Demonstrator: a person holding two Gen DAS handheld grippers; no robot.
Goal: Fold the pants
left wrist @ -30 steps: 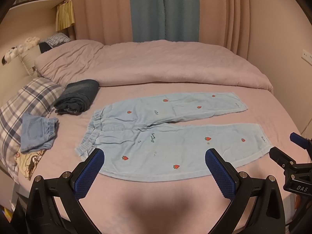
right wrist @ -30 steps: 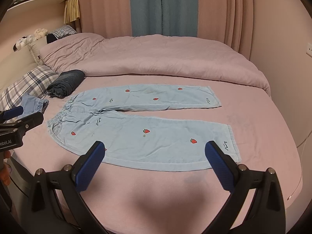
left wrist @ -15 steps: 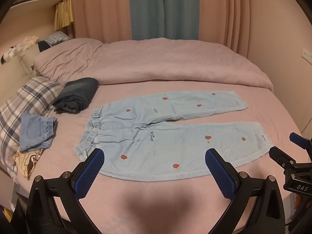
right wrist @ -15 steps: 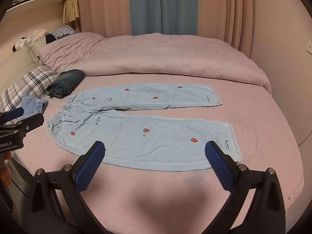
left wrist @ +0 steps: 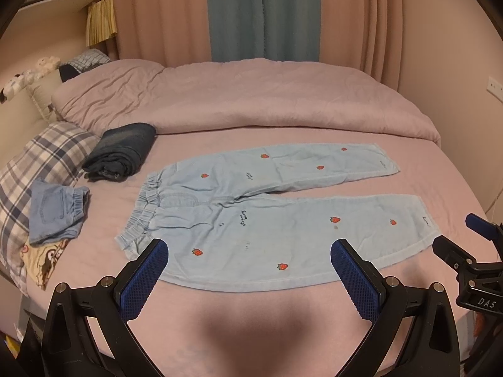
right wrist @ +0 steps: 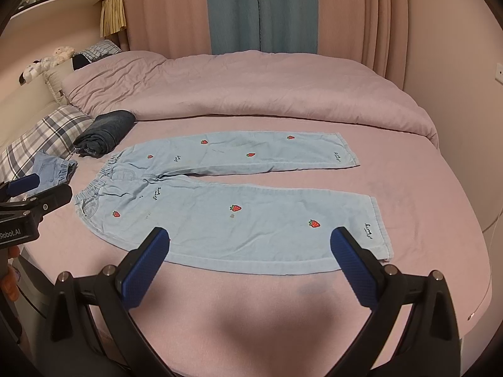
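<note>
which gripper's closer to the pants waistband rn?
Left. The left gripper hovers open over the near edge of the pants, just right of the waistband. The right gripper hovers open farther along the near leg, toward the cuff.

We note a pink-sheeted bed point(left wrist: 440, 169), its duvet point(left wrist: 251, 94) bunched at the far edge; pink and teal curtains point(left wrist: 264, 12) behind; dim warm light.
</note>
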